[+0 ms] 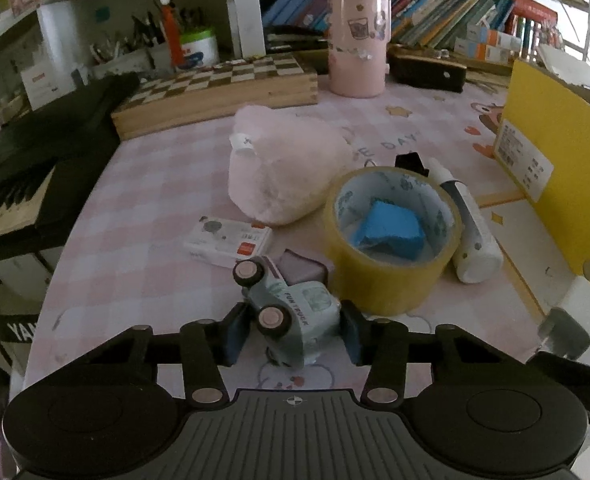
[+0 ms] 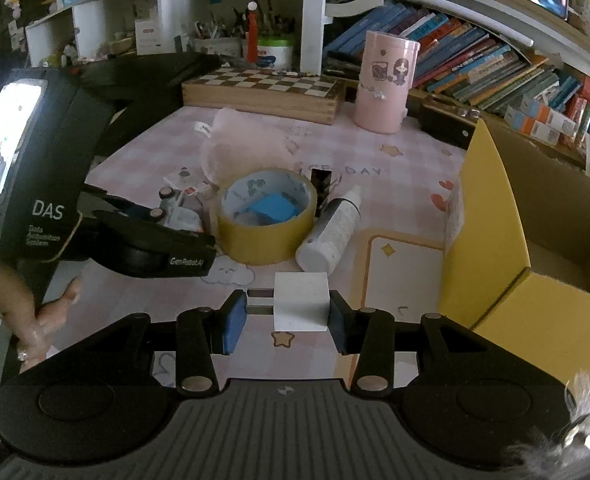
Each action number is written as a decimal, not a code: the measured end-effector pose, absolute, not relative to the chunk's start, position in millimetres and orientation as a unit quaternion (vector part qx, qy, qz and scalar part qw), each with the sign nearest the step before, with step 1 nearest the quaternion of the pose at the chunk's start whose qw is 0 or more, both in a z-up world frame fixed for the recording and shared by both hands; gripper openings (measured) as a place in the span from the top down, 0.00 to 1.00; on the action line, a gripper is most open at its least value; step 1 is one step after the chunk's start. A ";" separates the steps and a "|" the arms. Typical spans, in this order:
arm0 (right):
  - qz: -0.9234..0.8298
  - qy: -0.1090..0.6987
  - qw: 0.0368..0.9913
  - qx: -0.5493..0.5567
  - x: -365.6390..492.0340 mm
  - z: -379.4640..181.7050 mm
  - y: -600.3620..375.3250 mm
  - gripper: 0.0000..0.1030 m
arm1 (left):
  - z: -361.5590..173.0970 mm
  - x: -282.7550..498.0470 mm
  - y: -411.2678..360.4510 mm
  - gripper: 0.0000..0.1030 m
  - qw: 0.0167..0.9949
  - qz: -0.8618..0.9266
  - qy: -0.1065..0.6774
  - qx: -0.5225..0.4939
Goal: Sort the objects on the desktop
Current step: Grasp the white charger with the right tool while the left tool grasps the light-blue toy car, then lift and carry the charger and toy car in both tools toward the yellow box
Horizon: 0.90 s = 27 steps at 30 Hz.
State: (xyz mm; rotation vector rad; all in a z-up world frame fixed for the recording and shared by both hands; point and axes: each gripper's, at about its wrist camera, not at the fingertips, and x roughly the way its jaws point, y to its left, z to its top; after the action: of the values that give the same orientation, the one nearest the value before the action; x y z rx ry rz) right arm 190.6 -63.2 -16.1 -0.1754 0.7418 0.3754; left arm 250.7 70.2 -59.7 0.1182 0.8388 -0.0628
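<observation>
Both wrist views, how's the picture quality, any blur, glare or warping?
Left wrist view: dim, fisheye-bent shelves, toy truck sharp, blown-out window top right. Right wrist view: same curvature, glare on the other device's screen, white cube crisp, blurred fluff bottom right.

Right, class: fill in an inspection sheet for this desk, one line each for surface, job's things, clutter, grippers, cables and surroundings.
Surface: pink checked table mat, cartoon prints.
Job's things: pale green toy truck; white cube block; yellow tape roll ringing a blue block; white marker pen; fluffy pink pouch; small white card box.
Clutter: wooden chessboard box; pink cylinder holder.
Grippers: left gripper shut on truck; right gripper shut on cube.
Cables: nothing seen.
Surroundings: yellow cardboard box, bookshelf, black keyboard.
</observation>
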 end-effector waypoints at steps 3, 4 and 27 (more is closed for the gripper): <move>0.176 0.364 0.912 -0.076 188.0 -16.8 -66.9 0.61 | -55.7 245.3 73.0 0.56 0.913 -0.030 0.404 0.053; 0.174 0.364 0.912 -0.073 187.0 -16.5 -68.2 0.61 | -52.9 242.3 74.4 0.56 0.914 -0.030 0.400 0.050; 0.154 0.368 0.917 -0.011 119.8 4.0 -99.9 0.61 | 7.0 129.9 78.3 0.55 0.929 -0.094 0.359 -0.015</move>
State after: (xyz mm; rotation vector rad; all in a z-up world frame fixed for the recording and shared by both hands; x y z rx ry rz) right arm 119.8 -99.9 4.0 -0.0231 0.7575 0.3171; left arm 129.9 78.3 7.0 -0.0310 0.7351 -0.1927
